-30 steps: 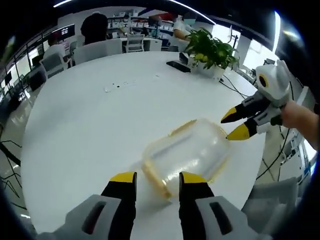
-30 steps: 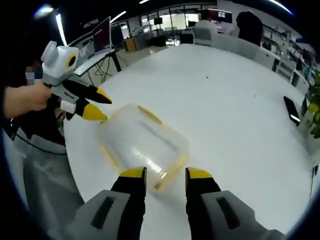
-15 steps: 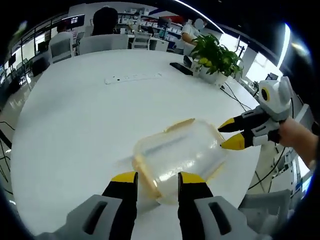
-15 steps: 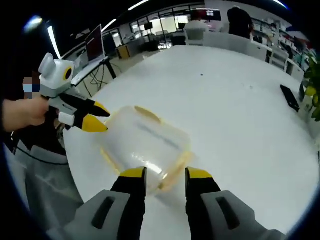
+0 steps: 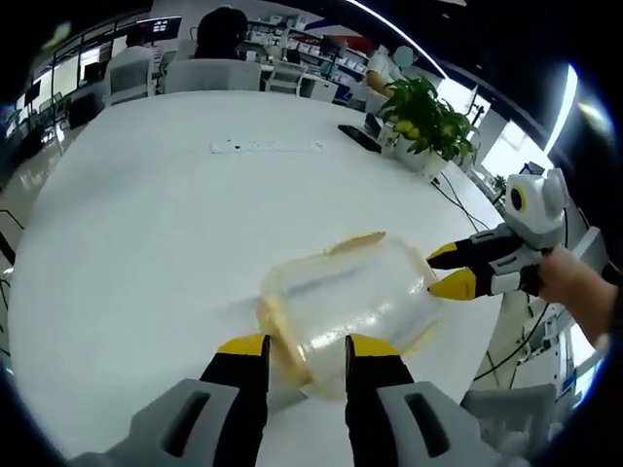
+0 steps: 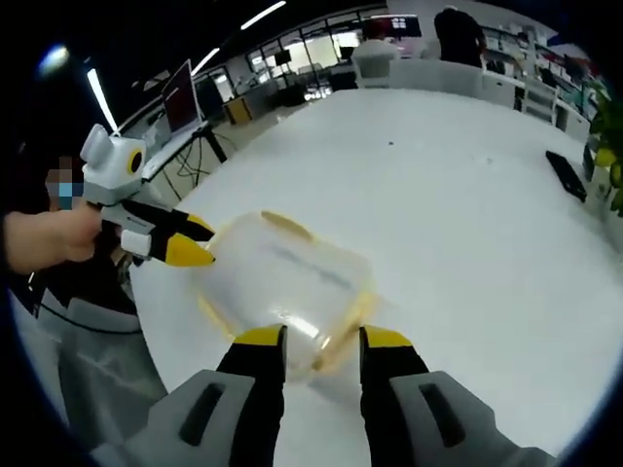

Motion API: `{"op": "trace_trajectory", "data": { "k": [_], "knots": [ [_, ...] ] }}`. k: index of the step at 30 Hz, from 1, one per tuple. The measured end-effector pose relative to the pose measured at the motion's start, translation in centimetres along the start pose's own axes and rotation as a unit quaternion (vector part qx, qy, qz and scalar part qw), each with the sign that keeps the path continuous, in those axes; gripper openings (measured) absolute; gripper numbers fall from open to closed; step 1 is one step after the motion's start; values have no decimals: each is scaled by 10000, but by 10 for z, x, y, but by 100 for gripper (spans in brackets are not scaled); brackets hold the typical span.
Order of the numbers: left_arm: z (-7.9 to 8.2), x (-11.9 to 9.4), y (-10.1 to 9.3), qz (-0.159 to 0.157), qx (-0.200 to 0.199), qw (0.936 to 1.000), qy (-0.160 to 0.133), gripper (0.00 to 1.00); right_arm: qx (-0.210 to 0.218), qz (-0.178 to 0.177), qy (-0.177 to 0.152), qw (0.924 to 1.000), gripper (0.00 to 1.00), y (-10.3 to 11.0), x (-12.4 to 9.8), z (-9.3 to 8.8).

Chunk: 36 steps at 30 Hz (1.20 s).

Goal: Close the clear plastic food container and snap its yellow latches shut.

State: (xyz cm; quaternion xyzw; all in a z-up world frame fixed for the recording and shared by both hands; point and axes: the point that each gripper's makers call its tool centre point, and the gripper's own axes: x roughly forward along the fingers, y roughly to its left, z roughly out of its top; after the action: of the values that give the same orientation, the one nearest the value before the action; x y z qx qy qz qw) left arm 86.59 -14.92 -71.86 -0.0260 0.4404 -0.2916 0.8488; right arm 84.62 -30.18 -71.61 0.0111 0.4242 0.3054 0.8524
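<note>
Left gripper [image 5: 300, 342] jaws parted at one end of the container [image 5: 346, 304] (contact unclear), right gripper [image 6: 322, 337] parted opposite.

Container [image 5: 346, 306] near latch hidden behind left tool [image 5: 304, 350].

The food container [image 5: 346, 306] lies on the table [image 5: 146, 243], near its edge, between the two grippers. The left gripper [image 5: 304, 347] is at one end of it and the right gripper [image 5: 446, 272] at the opposite end. Far behind, a plant [image 5: 426, 107], a phone [image 5: 358, 137] and a power strip [image 5: 268, 147] rest on the same table
</note>
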Motion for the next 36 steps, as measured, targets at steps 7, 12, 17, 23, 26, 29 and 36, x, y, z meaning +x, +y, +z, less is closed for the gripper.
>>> {"op": "trace_trajectory", "data": {
  "k": [7, 12, 17, 23, 26, 29, 36],
  "knots": [
    [-4, 1, 1, -129, -493, 9987, -23, 24, 327, 46, -85, 9994, 27, 3, 1, 0],
    [-5, 2, 3, -181, -803, 9966, 7, 23, 476, 95, -100, 9988, 27, 6, 1, -2],
    [-6, 3, 2, -214, -866, 9960, 62, 23, 659, 117, -149, 9976, 27, 7, 1, -2],
    [-6, 3, 1, -225, -866, 9959, 135, 22, 801, 79, -129, 9967, 26, 8, 1, -3],
    [-6, 3, 1, -237, -861, 9959, 162, 21, 888, 54, -113, 9960, 25, 8, 1, -3],
    [-6, 3, 1, -262, -948, 9950, 175, 21, 977, 36, -128, 9951, 24, 7, 1, -2],
    [-8, 4, 0, -363, -1226, 9917, 163, 18, 1345, 113, -120, 9908, 23, 7, 1, -3]
  ]
}}
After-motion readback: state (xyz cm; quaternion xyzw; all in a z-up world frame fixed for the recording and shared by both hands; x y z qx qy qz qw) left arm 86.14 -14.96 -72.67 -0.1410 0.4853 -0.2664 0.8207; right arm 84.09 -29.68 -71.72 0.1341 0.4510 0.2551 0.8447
